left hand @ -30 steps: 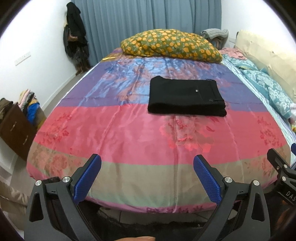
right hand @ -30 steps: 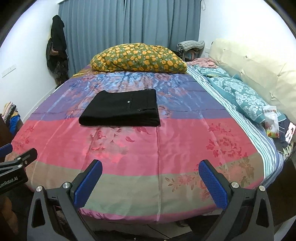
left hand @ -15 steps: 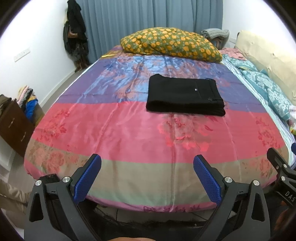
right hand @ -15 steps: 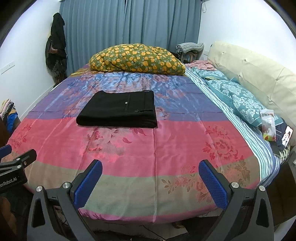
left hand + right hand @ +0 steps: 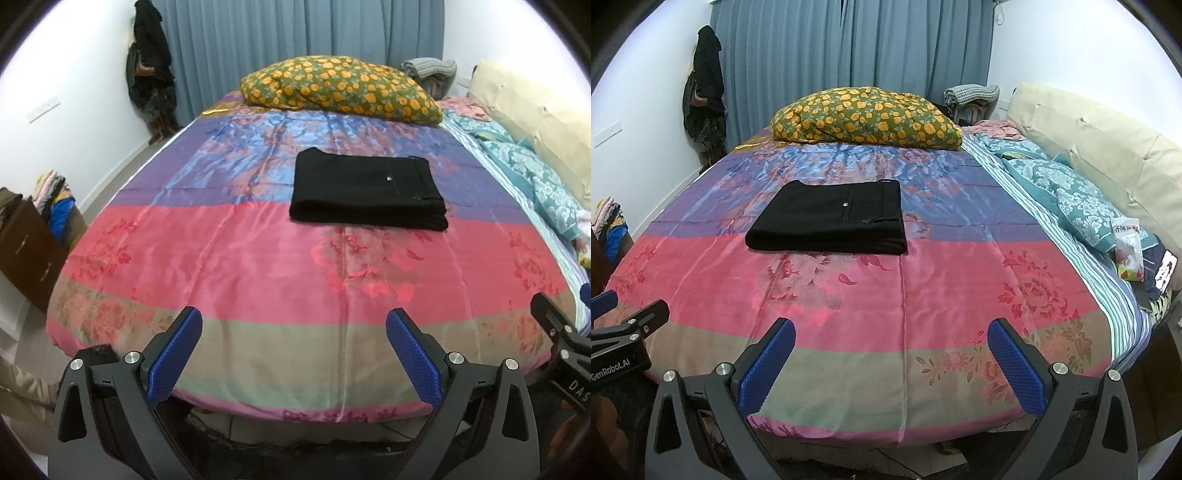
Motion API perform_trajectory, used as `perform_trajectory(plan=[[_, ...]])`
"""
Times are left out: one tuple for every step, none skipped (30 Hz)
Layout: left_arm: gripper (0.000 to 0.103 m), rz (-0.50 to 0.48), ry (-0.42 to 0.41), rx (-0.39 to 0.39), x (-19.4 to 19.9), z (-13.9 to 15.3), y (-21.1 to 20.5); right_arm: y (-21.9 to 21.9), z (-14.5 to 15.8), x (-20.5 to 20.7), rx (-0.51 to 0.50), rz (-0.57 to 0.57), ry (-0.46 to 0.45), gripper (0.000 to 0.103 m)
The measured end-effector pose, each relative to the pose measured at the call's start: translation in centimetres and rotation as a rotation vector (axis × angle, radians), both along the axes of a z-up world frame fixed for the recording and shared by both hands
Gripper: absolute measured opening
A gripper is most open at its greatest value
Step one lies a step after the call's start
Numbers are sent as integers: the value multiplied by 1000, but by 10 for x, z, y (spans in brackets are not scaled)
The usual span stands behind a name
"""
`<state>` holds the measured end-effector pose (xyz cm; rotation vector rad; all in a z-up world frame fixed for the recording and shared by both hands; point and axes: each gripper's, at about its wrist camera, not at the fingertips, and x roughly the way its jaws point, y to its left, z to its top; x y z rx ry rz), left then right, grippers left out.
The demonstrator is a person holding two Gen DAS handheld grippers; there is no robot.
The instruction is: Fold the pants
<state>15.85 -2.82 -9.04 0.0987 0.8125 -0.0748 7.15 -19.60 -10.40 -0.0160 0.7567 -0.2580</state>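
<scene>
Both grippers stand with blue pads spread wide and nothing between them: the left gripper (image 5: 293, 354) and the right gripper (image 5: 891, 363) hang off the near edge of the bed, well apart from the work. One pair of black pants (image 5: 367, 190) lies folded into a flat rectangle on the striped satin bedspread (image 5: 258, 266), about mid-bed, straddling the purple and pink bands, with one small button showing on top. Judged by its lie, the fold appears complete. Risks from here: any fresh reach could catch the top layer and drag the stack open, and the slick bedspread would likely let the bundle slide or skew under a sideways push. Count: two grippers, one pair of pants, one orange-flowered pillow (image 5: 866, 118) at the far end, one teal patterned pillow (image 5: 1082, 206) on the right, and one cream headboard (image 5: 1108, 155) beyond it.
</scene>
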Motion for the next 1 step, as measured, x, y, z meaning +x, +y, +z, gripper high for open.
perform_trajectory(plan=[[100,-1,-5,9,-1,-1,-1,0,0,1,2,0,2,103]])
